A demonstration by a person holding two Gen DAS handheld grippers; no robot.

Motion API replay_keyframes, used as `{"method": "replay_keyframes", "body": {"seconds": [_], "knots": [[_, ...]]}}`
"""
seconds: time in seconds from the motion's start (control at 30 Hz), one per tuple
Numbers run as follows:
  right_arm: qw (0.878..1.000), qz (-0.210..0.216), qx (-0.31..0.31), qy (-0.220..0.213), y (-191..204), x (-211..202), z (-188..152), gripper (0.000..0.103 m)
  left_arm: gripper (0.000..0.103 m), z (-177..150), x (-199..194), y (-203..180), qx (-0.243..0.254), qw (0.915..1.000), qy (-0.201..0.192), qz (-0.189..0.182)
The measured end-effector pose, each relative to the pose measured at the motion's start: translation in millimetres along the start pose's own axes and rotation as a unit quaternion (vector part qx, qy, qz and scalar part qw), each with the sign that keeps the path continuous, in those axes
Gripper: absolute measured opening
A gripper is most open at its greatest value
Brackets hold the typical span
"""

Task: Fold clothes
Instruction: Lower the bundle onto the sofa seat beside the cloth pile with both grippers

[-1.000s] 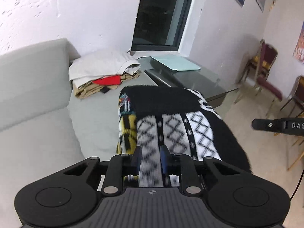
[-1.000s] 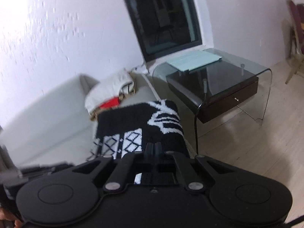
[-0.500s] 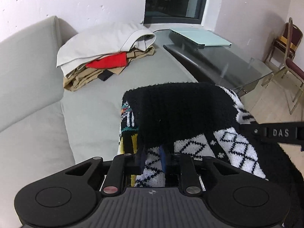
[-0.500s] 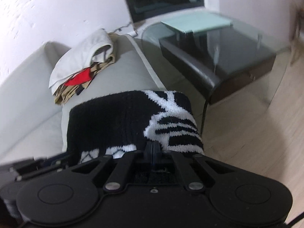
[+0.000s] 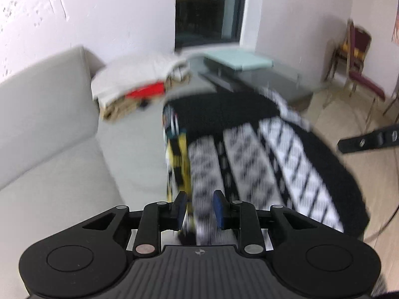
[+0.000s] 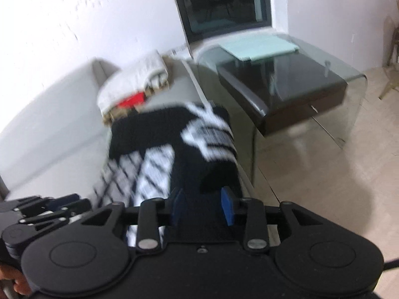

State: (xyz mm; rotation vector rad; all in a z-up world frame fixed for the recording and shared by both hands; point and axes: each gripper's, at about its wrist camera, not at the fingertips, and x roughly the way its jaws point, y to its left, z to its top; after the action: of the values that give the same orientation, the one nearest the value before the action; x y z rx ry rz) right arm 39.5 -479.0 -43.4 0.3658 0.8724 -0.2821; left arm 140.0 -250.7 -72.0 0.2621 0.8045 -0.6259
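A black and white patterned knit sweater (image 5: 249, 114) lies folded on the grey sofa seat (image 5: 129, 154), with a yellow patterned edge on its left side. My left gripper (image 5: 199, 209) has the sweater's near white-patterned edge filling the gap between its blue pads, and its jaws are opening. In the right wrist view the sweater (image 6: 149, 134) reaches the seat's right edge. My right gripper (image 6: 202, 206) has its jaws opening, with black fabric lying loose between the pads. The left gripper (image 6: 45, 206) shows at the lower left of that view. Both views are motion-blurred.
A pile of folded clothes (image 5: 139, 82), white on top with red and tan beneath, sits at the sofa's far end. A glass side table (image 6: 311, 57) with a dark drawer and a pale green pad stands right of the sofa. A maroon chair (image 5: 359, 74) stands on the wooden floor.
The right gripper's pads, pressed together before, now stand apart around the black fabric. Both cameras dipped toward the sweater half a second ago and have since pulled back.
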Motion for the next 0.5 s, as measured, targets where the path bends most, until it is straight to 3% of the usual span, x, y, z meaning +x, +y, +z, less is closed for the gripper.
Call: {"method": "replay_keyframes", "body": {"seconds": [0.07,0.17,0.23,0.37,0.5], "knots": [[1.0,-0.012,-0.005,0.027,0,18,-6,0.03,0.016,-4,20,0,-0.01,0.9997,0.024,0.001],[0.999,-0.028,-0.01,0.04,1,48,-11,0.032,0.016,-4,44,1,-0.022,0.9989,0.04,0.008],[0.999,-0.028,-0.009,0.035,2,45,-9,0.032,0.011,0,41,-2,-0.018,0.9991,0.038,0.011],[1.0,-0.006,0.002,0.03,-1,16,-3,0.032,0.017,4,10,7,-0.02,0.9998,0.002,-0.005],[0.999,0.031,0.024,-0.025,-3,-19,18,0.042,0.018,35,-6,15,-0.043,0.9972,-0.06,-0.014]]}}
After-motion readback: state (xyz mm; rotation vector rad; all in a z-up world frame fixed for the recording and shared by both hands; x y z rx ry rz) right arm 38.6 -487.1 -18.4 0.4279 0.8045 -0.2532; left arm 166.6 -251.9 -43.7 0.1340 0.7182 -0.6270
